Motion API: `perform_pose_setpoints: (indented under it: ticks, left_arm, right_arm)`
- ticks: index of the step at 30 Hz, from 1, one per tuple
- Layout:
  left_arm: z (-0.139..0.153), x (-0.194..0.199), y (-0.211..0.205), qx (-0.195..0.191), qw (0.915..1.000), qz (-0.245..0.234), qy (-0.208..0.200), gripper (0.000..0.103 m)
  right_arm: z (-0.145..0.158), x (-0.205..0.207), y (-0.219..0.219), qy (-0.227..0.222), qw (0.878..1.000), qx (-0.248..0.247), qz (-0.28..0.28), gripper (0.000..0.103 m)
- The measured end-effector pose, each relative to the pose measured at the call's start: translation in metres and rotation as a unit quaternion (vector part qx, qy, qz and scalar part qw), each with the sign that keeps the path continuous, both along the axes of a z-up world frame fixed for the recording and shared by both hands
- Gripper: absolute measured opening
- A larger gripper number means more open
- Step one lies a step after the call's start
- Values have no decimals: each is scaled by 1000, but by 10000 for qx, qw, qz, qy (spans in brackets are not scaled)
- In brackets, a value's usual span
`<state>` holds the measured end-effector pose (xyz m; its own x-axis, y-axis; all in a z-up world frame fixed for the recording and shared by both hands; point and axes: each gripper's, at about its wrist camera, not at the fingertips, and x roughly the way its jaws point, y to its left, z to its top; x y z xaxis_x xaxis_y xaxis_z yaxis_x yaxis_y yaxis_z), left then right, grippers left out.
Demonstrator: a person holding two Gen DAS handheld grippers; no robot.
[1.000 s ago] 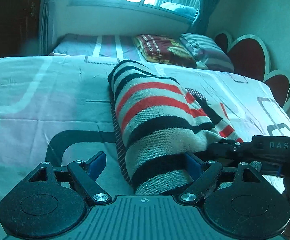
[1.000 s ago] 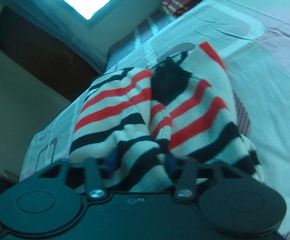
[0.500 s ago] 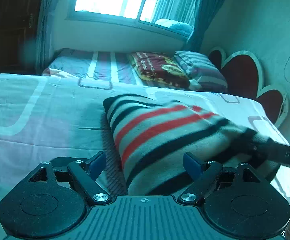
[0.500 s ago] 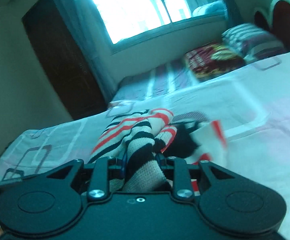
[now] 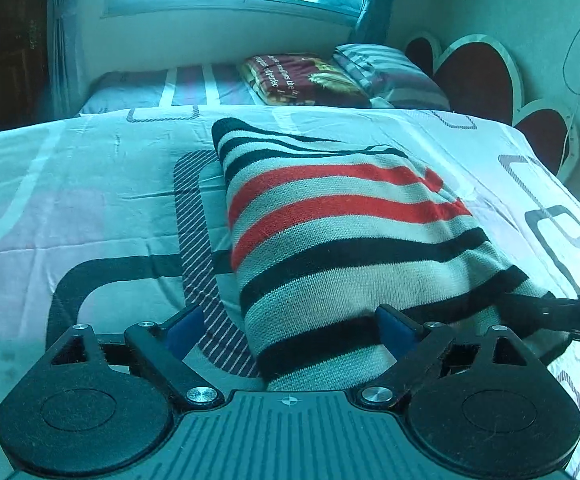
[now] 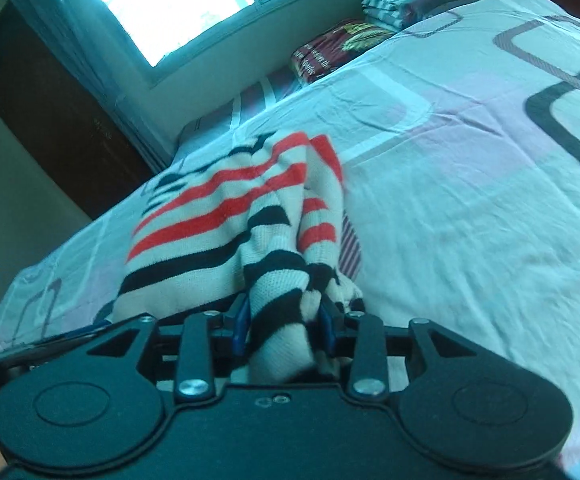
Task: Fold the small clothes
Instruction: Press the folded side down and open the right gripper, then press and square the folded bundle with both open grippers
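Note:
A knitted sweater (image 5: 342, 240) with cream, black and red stripes lies folded on the patterned bed sheet (image 5: 70, 208). My left gripper (image 5: 286, 328) is open, its jaws wide apart, with the sweater's near edge lying between them. My right gripper (image 6: 284, 320) is shut on a bunched corner of the sweater (image 6: 226, 216) and holds it up off the sheet. The right gripper also shows as a dark bar at the right edge of the left wrist view (image 5: 562, 312), at the sweater's right corner.
The bed sheet (image 6: 470, 200) spreads wide to the right of the sweater. Pillows (image 5: 386, 76) and a folded dark red blanket (image 5: 302, 80) lie at the far end under the window. A heart-shaped headboard (image 5: 478, 80) stands at the right.
The right gripper has carried its held corner of the sweater across, and the sweater now lies flatter and more spread out. The left gripper stays open at the near edge.

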<state>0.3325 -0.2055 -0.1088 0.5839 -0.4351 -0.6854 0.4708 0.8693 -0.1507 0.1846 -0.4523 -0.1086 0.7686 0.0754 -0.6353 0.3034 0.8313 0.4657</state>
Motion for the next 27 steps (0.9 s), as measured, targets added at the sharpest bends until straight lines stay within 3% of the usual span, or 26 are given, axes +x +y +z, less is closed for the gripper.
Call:
perform_pose_setpoints:
  ticks: [3,8,10,12,17,27]
  left_arm:
    - [-3,-4,-1,60,10000,-31,-21,92]
    - [-8,-8,1,23,9999,-71,119,92]
    - [-3,-10,2,31,9999,-78,82,92]
    - [5,-10,7,-67,10000,-41,32,92]
    - [28,0,12,-383,9991,137,-98,92]
    - [29,48,-24,-276,9993,226,-126,91]
  right_arm:
    - [-3,-10,2,96,9998,-134,-74,24]
    - [-20,-12,0,378,9990,-92,-200,18]
    - [-14,-12,2,305,9992,-108,-249,22]
    - [2,-16,10,108,9985,-476,-261,32]
    - [28,-3,8,-239,9965,-727,-334,33]
    - [38,74,20,-262,9943,-1030,77,27]
